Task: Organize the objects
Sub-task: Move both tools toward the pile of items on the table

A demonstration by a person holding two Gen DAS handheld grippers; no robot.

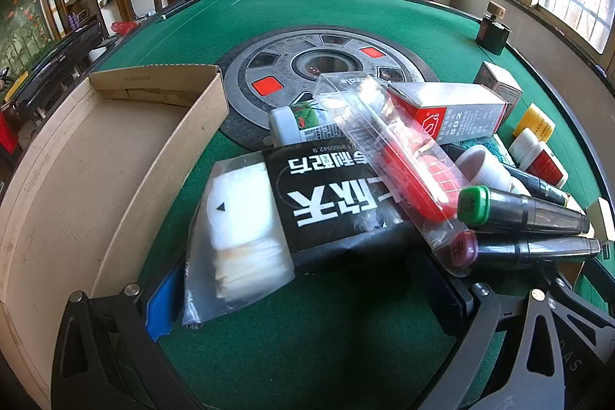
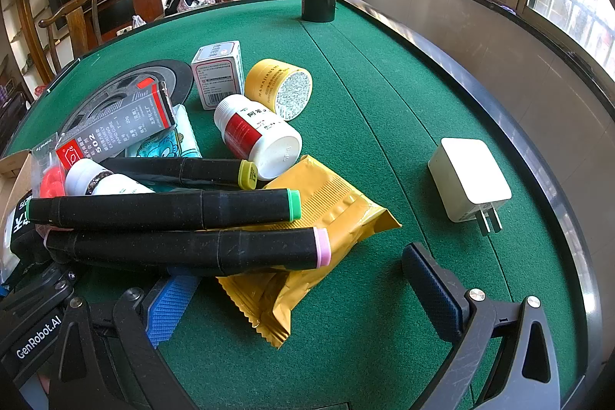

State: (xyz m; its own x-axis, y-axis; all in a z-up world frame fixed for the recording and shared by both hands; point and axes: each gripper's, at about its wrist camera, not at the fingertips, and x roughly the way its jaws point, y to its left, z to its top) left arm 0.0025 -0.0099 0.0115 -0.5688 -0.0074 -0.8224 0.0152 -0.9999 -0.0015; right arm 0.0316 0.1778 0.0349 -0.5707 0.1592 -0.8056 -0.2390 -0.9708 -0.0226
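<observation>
A heap of small items lies on the green felt table (image 2: 384, 102). It holds a black-labelled bag of white pads (image 1: 269, 218), a clear case with a red insert (image 1: 392, 156), a 502 glue box (image 1: 453, 114) and black markers with green (image 2: 161, 208), pink (image 2: 192, 248) and yellow caps. An open cardboard box (image 1: 96, 179) stands left of the heap. My left gripper (image 1: 307, 306) is open, and the bag's near corner lies beside its left pad. My right gripper (image 2: 303, 298) is open too, with the end of a yellow foil packet (image 2: 319, 237) lying between its fingers, untouched.
Behind the markers lie a red-and-white pill bottle (image 2: 257, 137), a yellow jar (image 2: 280, 89) and a small white carton (image 2: 219, 73). A white plug charger (image 2: 469, 179) sits alone at the right near the table's raised rim. A dark object (image 2: 318, 2) stands at the far edge.
</observation>
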